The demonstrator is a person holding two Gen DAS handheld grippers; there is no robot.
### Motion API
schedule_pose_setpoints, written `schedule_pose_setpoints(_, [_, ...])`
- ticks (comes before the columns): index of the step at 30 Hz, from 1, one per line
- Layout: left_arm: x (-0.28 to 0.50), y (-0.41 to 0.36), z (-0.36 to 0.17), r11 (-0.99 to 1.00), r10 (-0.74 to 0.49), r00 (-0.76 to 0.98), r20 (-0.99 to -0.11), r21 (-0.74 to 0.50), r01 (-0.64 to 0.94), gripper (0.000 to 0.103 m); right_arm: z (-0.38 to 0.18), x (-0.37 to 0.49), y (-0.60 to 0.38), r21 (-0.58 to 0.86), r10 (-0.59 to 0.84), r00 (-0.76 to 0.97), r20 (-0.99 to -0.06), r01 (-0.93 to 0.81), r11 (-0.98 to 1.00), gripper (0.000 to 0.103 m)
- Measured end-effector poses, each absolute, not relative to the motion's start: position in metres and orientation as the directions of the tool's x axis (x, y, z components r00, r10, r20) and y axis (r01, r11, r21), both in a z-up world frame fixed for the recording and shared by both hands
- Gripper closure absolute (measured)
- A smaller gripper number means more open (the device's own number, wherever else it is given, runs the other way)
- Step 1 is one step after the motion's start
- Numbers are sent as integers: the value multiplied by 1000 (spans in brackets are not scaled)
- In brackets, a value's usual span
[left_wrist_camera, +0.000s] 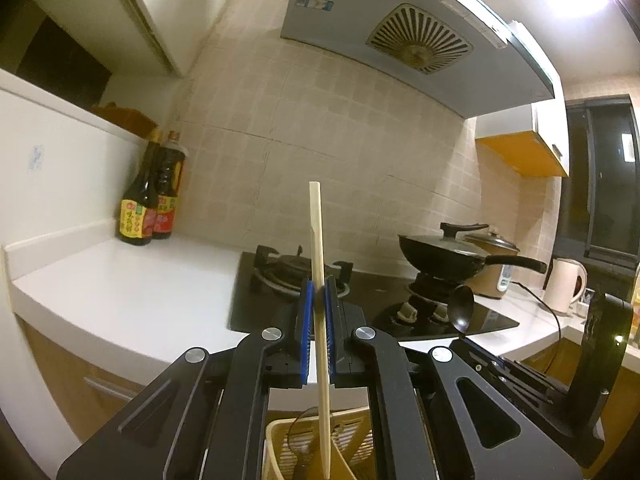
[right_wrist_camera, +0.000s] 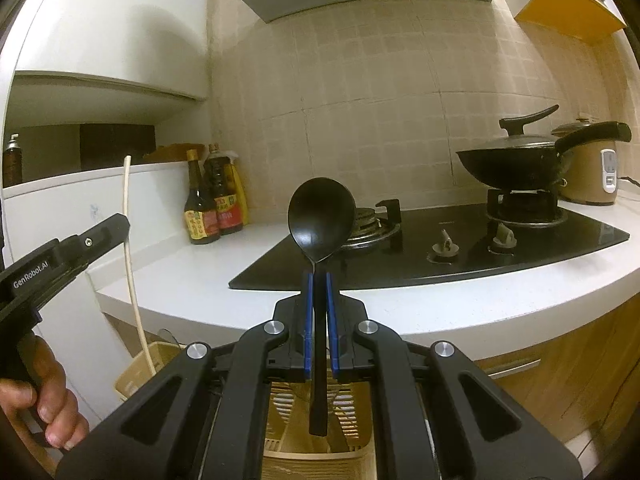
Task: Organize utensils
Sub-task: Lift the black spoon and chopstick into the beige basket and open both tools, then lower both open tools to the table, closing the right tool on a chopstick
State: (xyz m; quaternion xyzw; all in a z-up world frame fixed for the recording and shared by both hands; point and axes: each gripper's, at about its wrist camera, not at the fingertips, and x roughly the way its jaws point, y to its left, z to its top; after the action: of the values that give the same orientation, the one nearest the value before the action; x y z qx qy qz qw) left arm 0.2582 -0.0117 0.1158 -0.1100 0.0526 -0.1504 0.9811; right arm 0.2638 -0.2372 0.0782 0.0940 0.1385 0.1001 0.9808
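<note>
My left gripper (left_wrist_camera: pixel 319 290) is shut on a pale wooden chopstick (left_wrist_camera: pixel 316 236), held upright, its lower end over a beige slotted utensil basket (left_wrist_camera: pixel 280 436) below. My right gripper (right_wrist_camera: pixel 319 280) is shut on a black spoon (right_wrist_camera: pixel 321 216), bowl up, handle hanging down over the same basket (right_wrist_camera: pixel 280 412). In the right wrist view the left gripper (right_wrist_camera: pixel 108 232) and the chopstick (right_wrist_camera: pixel 127 200) show at the left. In the left wrist view the spoon (left_wrist_camera: pixel 461 308) and the right gripper's body show at the right.
A white counter (right_wrist_camera: pixel 192 280) carries a black gas hob (right_wrist_camera: pixel 440 248) with a lidded black wok (right_wrist_camera: pixel 516 160). Sauce bottles (right_wrist_camera: pixel 212 200) stand at the back left. A rice cooker (right_wrist_camera: pixel 592 176) and a kettle (left_wrist_camera: pixel 564 284) stand to the right. A range hood (left_wrist_camera: pixel 400 28) hangs overhead.
</note>
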Motion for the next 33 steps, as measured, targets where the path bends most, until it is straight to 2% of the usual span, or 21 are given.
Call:
schedule_pose_setpoints(9, [254, -13, 100, 926, -346, 931, -118, -200, 319, 98, 67, 264, -246, 271, 259, 911, -320, -174, 947, 97])
schedule_pose_setpoints(10, [252, -11, 100, 923, -358, 925, -127, -201, 329, 93, 66, 263, -248, 288, 274, 902, -333, -180, 941, 95])
schedule_pose_setpoints(11, [250, -11, 100, 921, -364, 922, -134, -202, 334, 80, 64, 262, -251, 303, 295, 890, -349, -190, 934, 91])
schedule_pose_setpoints(13, [242, -6, 101, 915, -378, 916, -136, -207, 347, 64, 63, 259, -254, 322, 313, 875, -368, -196, 926, 85])
schedule_pose_setpoints(14, [239, -4, 102, 911, -386, 912, -138, -211, 354, 60, 62, 256, -257, 329, 318, 869, -379, -194, 924, 84])
schedule_pose_setpoints(18, [223, 5, 109, 895, -430, 879, -205, -226, 385, 58, 62, 235, -265, 350, 340, 847, -409, -199, 915, 79])
schedule_pose_setpoints(19, [218, 8, 110, 892, -439, 868, -231, -226, 391, 56, 62, 228, -267, 354, 352, 835, -422, -205, 912, 73])
schedule_pose_setpoints(20, [215, 10, 111, 890, -445, 859, -253, -228, 394, 56, 63, 222, -269, 359, 361, 825, -435, -208, 910, 60])
schedule_pose_setpoints(22, [206, 15, 111, 885, -459, 838, -295, -240, 399, 56, 66, 207, -273, 369, 370, 811, -453, -207, 906, 45])
schedule_pose_setpoints(29, [171, 26, 99, 898, -441, 749, -494, -257, 358, 55, 75, 162, -273, 362, 384, 750, -538, -206, 909, 45])
schedule_pose_setpoints(33, [154, 32, 86, 901, -434, 671, -602, -269, 342, 55, 77, 142, -255, 317, 381, 678, -629, -223, 922, 45])
